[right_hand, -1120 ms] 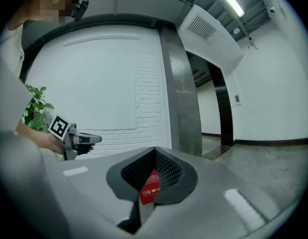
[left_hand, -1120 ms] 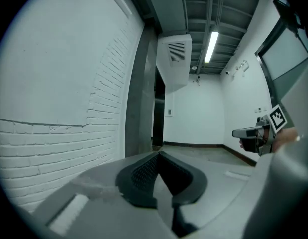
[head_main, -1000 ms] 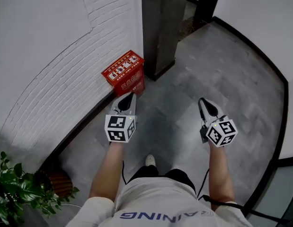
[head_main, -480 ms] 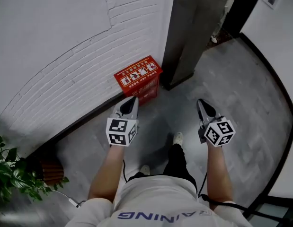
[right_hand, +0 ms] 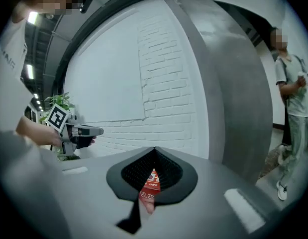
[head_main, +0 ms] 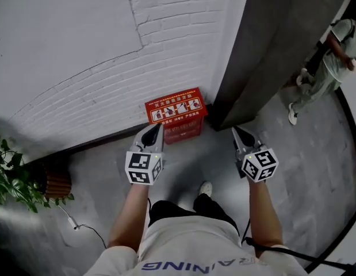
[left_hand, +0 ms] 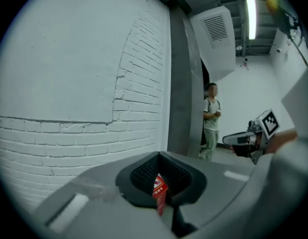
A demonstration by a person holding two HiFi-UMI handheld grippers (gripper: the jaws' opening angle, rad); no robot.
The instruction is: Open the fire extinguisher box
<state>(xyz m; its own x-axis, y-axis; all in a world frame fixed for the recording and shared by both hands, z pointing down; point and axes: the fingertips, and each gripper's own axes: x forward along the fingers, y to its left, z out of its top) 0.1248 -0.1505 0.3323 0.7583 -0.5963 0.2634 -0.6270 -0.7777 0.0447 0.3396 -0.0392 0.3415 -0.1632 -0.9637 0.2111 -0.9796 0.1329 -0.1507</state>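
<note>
The red fire extinguisher box (head_main: 175,119) stands on the grey floor against the white brick wall, its lid down with printed pictures on top. My left gripper (head_main: 156,127) hangs just short of the box's near left corner, jaws shut and empty. My right gripper (head_main: 236,131) is to the right of the box, apart from it, also shut and empty. In the left gripper view the box (left_hand: 158,187) shows as a red sliver below the closed jaws (left_hand: 159,156). The right gripper view shows the same: the box (right_hand: 152,180) beneath the closed jaws (right_hand: 154,151).
A grey pillar (head_main: 264,56) rises right of the box. A person (head_main: 327,62) stands beyond it at the far right. A potted plant (head_main: 11,177) with a brown pot (head_main: 51,183) sits at the left wall, and a cable (head_main: 80,227) lies on the floor.
I have walked closer to the box: it now lies just ahead, between the two grippers. A standing person has come into view at the right. Both grippers stay shut.
</note>
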